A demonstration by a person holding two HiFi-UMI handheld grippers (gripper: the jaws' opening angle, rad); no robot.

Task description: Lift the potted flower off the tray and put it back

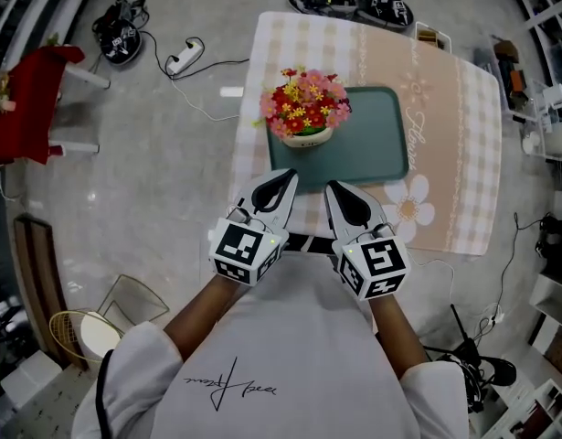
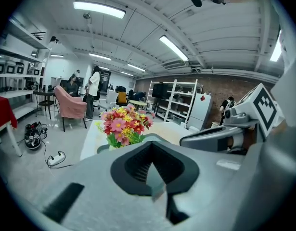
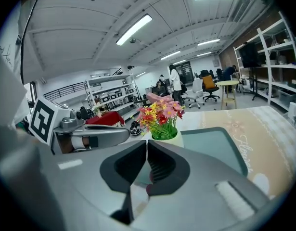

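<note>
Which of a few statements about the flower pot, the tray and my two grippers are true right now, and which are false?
1. The potted flower stands on the green tray, toward its left side in the head view. True.
2. The left gripper and the right gripper both have their jaws together. True.
3. The left gripper is clamped on the pot. False: it holds nothing and stops short of the potted flower, near the tray's near edge.
4. The tray lies on the bare floor. False: it lies on a table covered with a checked tablecloth.
</note>
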